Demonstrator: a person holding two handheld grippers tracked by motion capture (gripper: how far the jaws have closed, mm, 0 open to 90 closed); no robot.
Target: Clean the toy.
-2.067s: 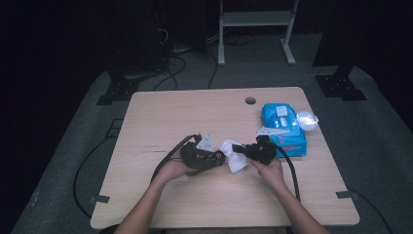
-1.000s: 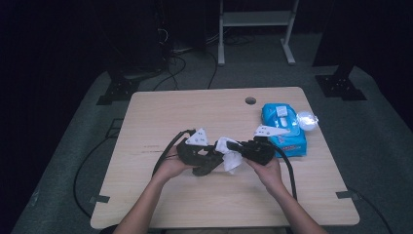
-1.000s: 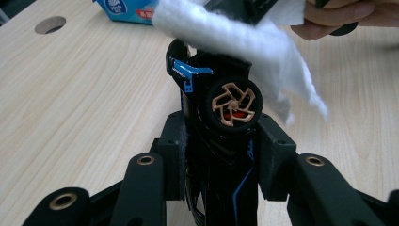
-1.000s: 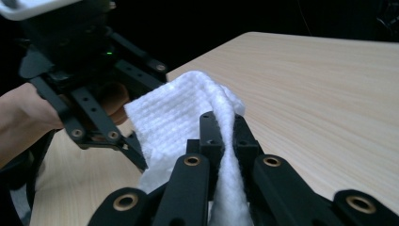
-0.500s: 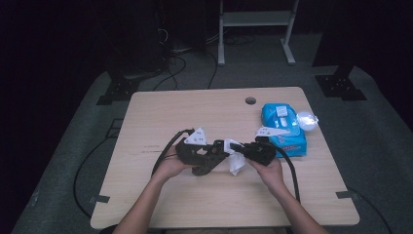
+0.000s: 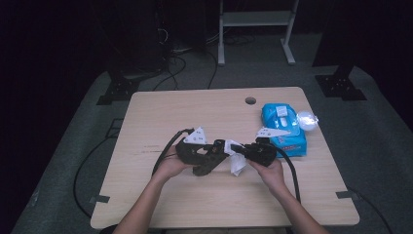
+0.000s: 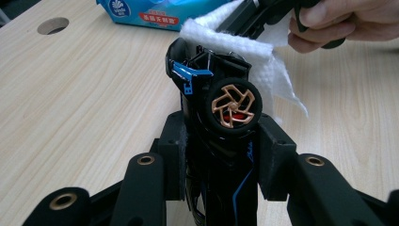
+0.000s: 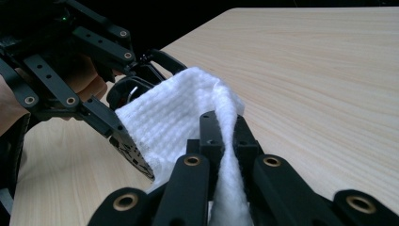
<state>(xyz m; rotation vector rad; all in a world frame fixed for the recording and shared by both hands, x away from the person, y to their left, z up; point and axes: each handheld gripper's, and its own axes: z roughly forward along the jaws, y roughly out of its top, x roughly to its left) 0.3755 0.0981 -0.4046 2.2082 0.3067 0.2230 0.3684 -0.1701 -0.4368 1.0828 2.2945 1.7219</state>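
Now my left gripper (image 7: 221, 141) clamps the toy car (image 7: 219, 113) nose-forward; my right gripper (image 8: 225, 141), pinching the wipe (image 8: 188, 113), lies across its far end.

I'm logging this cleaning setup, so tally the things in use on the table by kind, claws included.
Claws: 2, left claw and right claw
Toy car: 1
White wipe: 1
Blue wipe pack: 1
Total: 5

Between the left gripper's (image 7: 221, 155) black jaws, a black toy car (image 7: 211, 94) with blue trim and copper-spoked wheel; beyond it a white waffle-textured wipe (image 7: 263, 66); farther off, a blue wipes pack (image 6: 282, 127); pale wood-grain table (image 6: 195, 109).
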